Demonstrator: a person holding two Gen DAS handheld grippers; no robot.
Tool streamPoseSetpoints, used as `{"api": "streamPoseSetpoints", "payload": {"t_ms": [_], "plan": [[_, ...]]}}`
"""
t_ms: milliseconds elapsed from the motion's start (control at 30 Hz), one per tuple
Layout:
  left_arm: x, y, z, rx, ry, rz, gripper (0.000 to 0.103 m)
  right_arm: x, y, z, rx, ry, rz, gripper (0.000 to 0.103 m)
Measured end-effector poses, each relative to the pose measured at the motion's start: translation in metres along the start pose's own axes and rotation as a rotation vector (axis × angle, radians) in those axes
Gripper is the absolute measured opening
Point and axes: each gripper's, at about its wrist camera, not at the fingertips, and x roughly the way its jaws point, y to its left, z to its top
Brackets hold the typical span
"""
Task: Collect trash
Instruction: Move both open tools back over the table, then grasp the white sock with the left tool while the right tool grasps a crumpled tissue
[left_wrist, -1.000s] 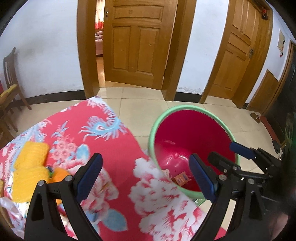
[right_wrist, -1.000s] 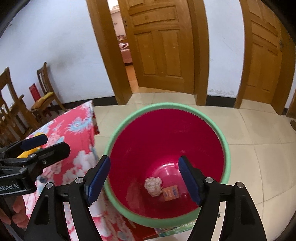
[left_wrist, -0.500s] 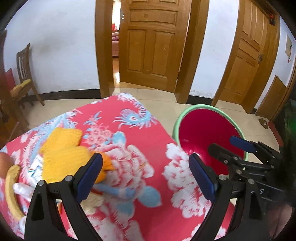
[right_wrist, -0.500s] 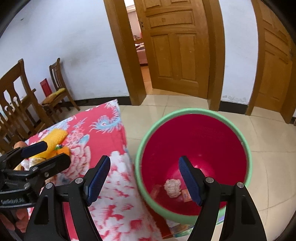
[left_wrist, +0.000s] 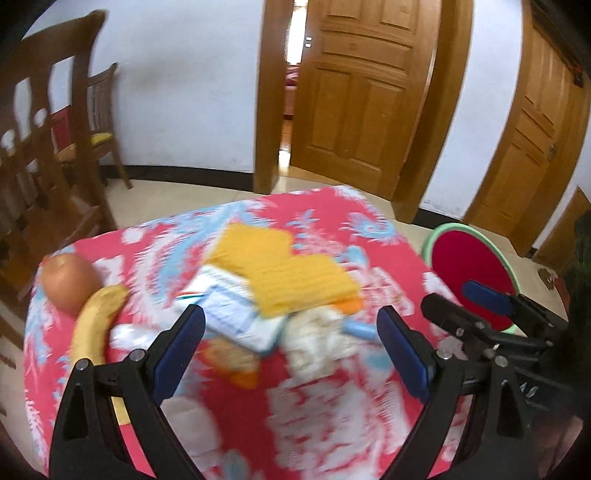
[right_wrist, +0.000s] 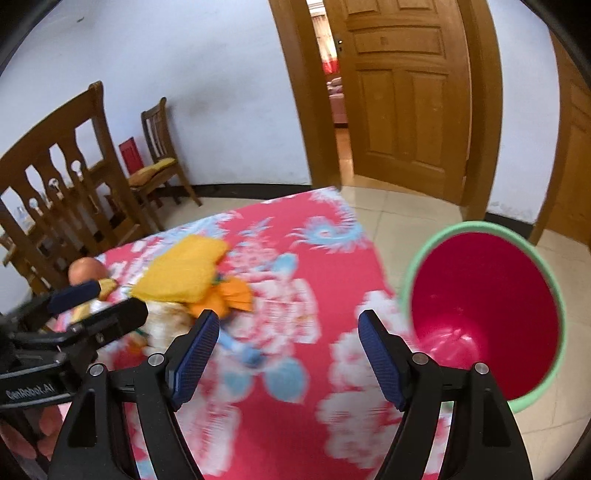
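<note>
My left gripper (left_wrist: 290, 345) is open and empty above a pile on the red floral tablecloth (left_wrist: 317, 417): a white paper box (left_wrist: 236, 314), crumpled white paper (left_wrist: 317, 339), orange peel (left_wrist: 236, 365) and a yellow cloth (left_wrist: 284, 269). My right gripper (right_wrist: 286, 356) is open and empty over the cloth (right_wrist: 306, 424), right of the pile. The red bin with a green rim (right_wrist: 484, 314) stands on the floor off the table's right edge; it also shows in the left wrist view (left_wrist: 469, 266). The views are blurred.
An apple (left_wrist: 70, 282) and a banana (left_wrist: 96, 325) lie at the table's left. Wooden chairs (right_wrist: 74, 184) stand beyond the table on the left. Wooden doors (left_wrist: 354, 99) and tiled floor lie behind.
Both grippers have swung left, from over the bin to over the table. The pile of items has come into the left view; the bin has slid to the right edge.
</note>
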Motion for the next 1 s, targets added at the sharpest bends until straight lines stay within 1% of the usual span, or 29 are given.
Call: {"api": "streamPoseSetpoints", "payload": {"t_ms": [133,267,367,433,533,633,767,800,833,867,900,933,1000], "plan": [[-0.011,0.034,-0.007,-0.022,0.001,0.035,0.093,0.007,0.033,0.000,-0.011,-0.005,0.044,0.079],[-0.020,0.059,-0.022,-0.040,-0.008,0.063,0.093,0.015,0.056,-0.008,-0.049,0.011,0.050,0.079],[-0.021,0.074,-0.035,-0.087,-0.006,0.063,0.093,0.023,0.066,-0.016,-0.058,0.034,0.052,0.079],[-0.020,0.080,-0.044,-0.120,0.009,0.048,0.093,0.027,0.071,-0.020,-0.062,0.045,0.052,0.079],[-0.020,0.079,-0.057,-0.134,0.012,0.042,0.093,0.026,0.073,-0.028,-0.066,0.051,0.052,0.079],[-0.020,0.073,-0.069,-0.126,0.011,0.029,0.093,0.022,0.072,-0.035,-0.061,0.045,0.045,0.079],[-0.015,0.068,-0.074,-0.101,0.014,0.049,0.092,0.018,0.070,-0.039,-0.077,0.036,0.030,0.079],[-0.014,0.069,-0.075,-0.108,0.013,0.045,0.086,0.018,0.069,-0.040,-0.075,0.036,0.029,0.079],[-0.012,0.070,-0.076,-0.116,0.013,0.024,0.074,0.019,0.069,-0.041,-0.075,0.036,0.030,0.079],[-0.012,0.071,-0.076,-0.123,0.017,0.011,0.065,0.020,0.069,-0.042,-0.077,0.039,0.031,0.079],[-0.010,0.072,-0.076,-0.132,0.024,-0.003,0.044,0.021,0.069,-0.043,-0.081,0.043,0.030,0.079],[-0.009,0.074,-0.076,-0.142,0.021,-0.021,0.031,0.023,0.070,-0.044,-0.087,0.047,0.028,0.079],[-0.010,0.075,-0.075,-0.153,-0.003,-0.059,0.028,0.027,0.072,-0.046,-0.095,0.055,0.028,0.079]]}}
